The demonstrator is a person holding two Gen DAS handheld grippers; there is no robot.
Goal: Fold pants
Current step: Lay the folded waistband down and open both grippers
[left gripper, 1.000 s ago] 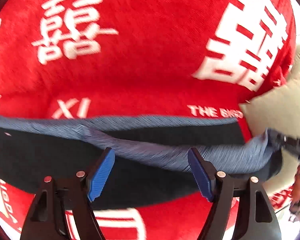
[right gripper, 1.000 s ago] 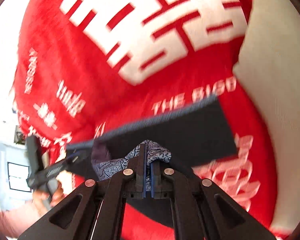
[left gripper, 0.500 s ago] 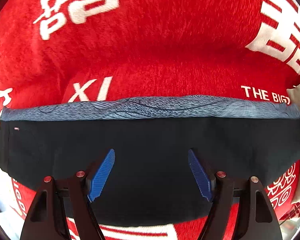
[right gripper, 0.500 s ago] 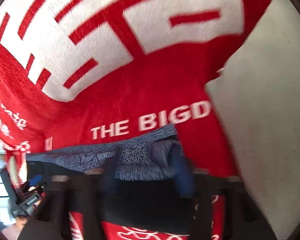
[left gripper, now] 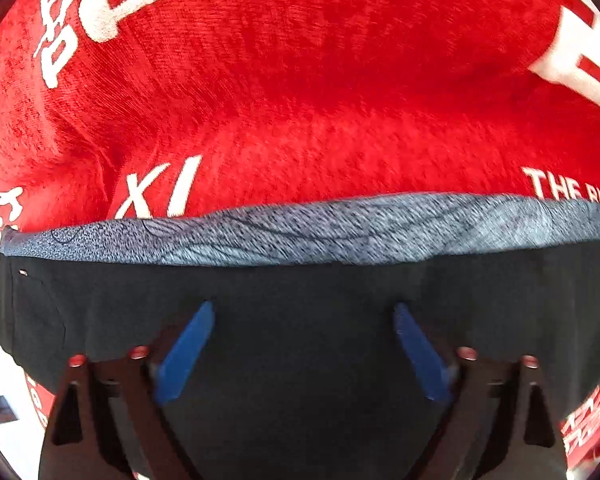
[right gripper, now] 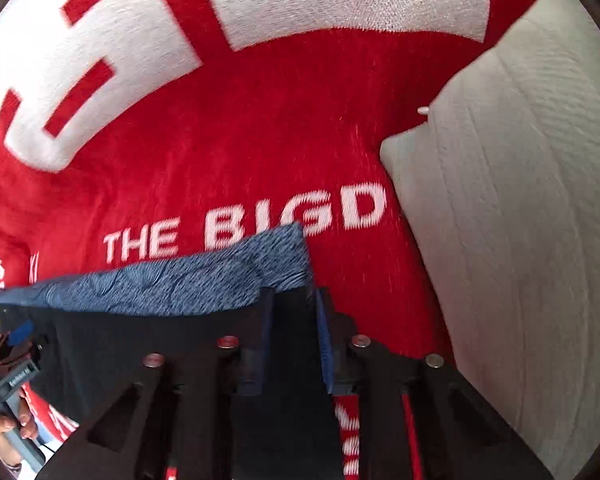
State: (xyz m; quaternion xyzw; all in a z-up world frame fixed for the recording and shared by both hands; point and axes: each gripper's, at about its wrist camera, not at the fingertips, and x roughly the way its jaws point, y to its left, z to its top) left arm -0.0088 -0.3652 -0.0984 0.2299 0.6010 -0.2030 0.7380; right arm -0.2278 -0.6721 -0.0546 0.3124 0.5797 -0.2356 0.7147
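Note:
The pants (left gripper: pixel 300 312) are black with a blue-grey patterned band (left gripper: pixel 307 236) along their far edge. They lie flat on a red blanket (left gripper: pixel 300 100) with white lettering. My left gripper (left gripper: pixel 301 344) is open, its blue pads spread wide just above the black cloth, holding nothing. In the right wrist view the pants (right gripper: pixel 148 332) fill the lower left, with the patterned band (right gripper: pixel 172 280) at the far right corner. My right gripper (right gripper: pixel 292 328) is partly open, its jaws standing either side of the pants' right edge.
A pale grey cushion (right gripper: pixel 519 220) lies on the blanket (right gripper: pixel 260 140) just right of the pants. The left gripper's body and the hand holding it (right gripper: pixel 8 384) show at the right wrist view's lower left edge.
The right gripper has opened and let go of the patterned band. The raised band has dropped flat onto the blanket. Both grippers have moved closer to the cloth.

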